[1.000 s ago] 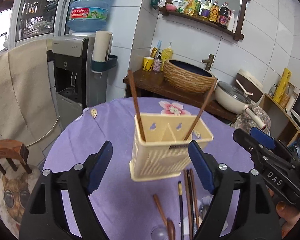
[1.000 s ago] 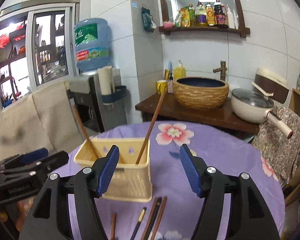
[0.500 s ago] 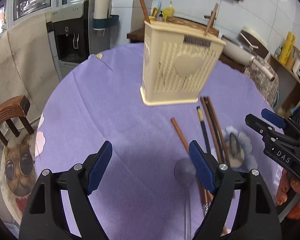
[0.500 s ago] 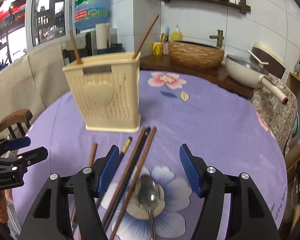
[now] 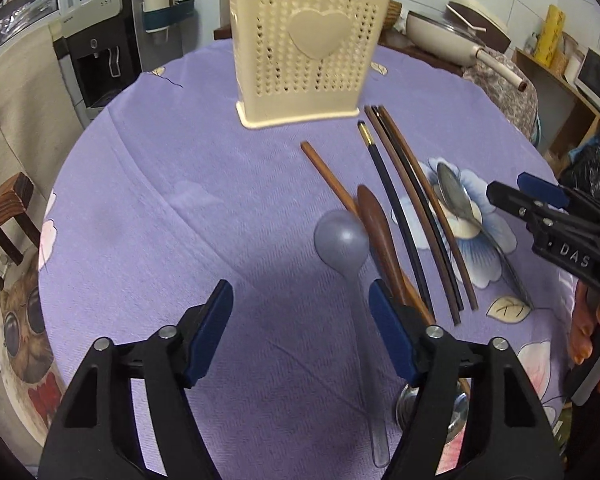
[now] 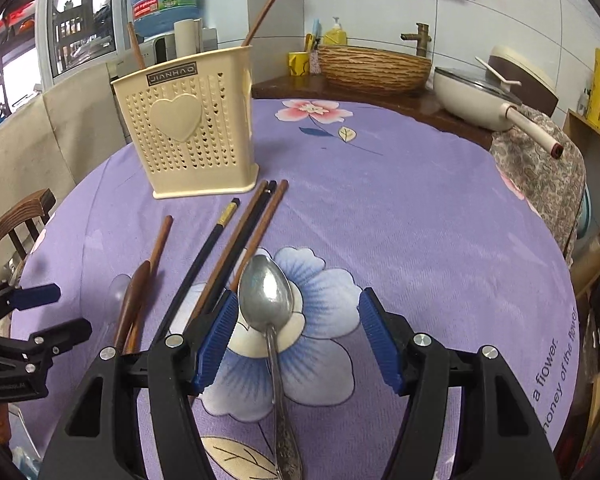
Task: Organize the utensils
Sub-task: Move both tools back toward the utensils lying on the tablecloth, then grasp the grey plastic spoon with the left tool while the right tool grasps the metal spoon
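Tablecloth (image 6: pixel 420 208), purple with flowers, covers the round table. Cream utensil holder (image 6: pixel 186 128) stands upright at the far side, two brown chopsticks already leaning in it. Loose utensils lie in front of it: four chopsticks (image 5: pixel 412 208) roughly parallel, one brown chopstick (image 5: pixel 328 176) apart to the left, wooden spoon (image 5: pixel 380 236) overlapping it, clear plastic spoon (image 5: pixel 342 236) just beside, metal spoon (image 6: pixel 266 296) on the blue flower print.

Right gripper (image 6: pixel 296 340) hangs low over the metal spoon, jaws apart, nothing pinched; the spoon's neck sits between the pads, nearer the left pad. Left gripper (image 5: pixel 300 332) jaws are closing, with only bare cloth between them; the plastic spoon's handle passes just under the right pad.

Likely step: pick up a spoon each. To do it well, centre the right gripper on the metal neck and come down square so both pads meet the thin handle, which lies flat on cloth and may slip. The left should shift right to straddle the plastic handle without snagging the wooden spoon.
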Available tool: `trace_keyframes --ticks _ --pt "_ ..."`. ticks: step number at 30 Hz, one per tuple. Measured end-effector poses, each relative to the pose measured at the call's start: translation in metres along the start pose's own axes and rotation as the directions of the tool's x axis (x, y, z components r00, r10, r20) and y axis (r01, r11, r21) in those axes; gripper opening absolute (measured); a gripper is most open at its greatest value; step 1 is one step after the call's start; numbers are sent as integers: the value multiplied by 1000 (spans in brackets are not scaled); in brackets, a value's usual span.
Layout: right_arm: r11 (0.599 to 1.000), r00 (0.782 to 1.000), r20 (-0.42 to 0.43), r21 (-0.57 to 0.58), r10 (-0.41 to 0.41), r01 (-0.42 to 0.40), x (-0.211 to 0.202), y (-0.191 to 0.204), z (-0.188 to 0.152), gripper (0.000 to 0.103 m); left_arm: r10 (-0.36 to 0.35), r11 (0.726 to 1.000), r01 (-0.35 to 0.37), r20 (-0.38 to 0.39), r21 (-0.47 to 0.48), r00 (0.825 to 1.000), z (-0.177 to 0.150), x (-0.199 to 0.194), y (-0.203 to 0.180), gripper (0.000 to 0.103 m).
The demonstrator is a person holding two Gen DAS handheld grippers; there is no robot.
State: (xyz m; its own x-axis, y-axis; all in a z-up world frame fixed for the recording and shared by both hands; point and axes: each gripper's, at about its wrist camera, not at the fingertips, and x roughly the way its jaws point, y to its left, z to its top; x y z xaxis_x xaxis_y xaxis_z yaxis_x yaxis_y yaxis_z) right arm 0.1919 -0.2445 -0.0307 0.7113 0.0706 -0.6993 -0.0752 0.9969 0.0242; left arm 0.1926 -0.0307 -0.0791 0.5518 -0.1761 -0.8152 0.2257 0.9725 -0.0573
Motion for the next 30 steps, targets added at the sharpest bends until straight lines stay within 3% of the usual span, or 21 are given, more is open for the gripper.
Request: trace_keyframes --ticks 8,14,22,27,30 --pt "1000 1000 -13 13 7 -7 -1 -5 -7 62 -21 1000 22 -35 9 999 -3 12 -8 66" --pt "1000 1000 -20 25 17 -16 -2 -6 -9 62 27 999 -26 -24 34 999 4 18 -13 59" --pt "1000 1000 -31 4 -4 4 0 -7 -11 62 54 997 -53 -13 53 998 18 30 -19 58" --pt "1000 998 -58 -24 -9 8 5 -4 -12 62 63 998 -63 -12 30 998 26 33 -15 46" --pt "999 997 -79 -48 -12 8 11 0 -14 62 63 998 -62 -11 21 998 27 33 -13 44"
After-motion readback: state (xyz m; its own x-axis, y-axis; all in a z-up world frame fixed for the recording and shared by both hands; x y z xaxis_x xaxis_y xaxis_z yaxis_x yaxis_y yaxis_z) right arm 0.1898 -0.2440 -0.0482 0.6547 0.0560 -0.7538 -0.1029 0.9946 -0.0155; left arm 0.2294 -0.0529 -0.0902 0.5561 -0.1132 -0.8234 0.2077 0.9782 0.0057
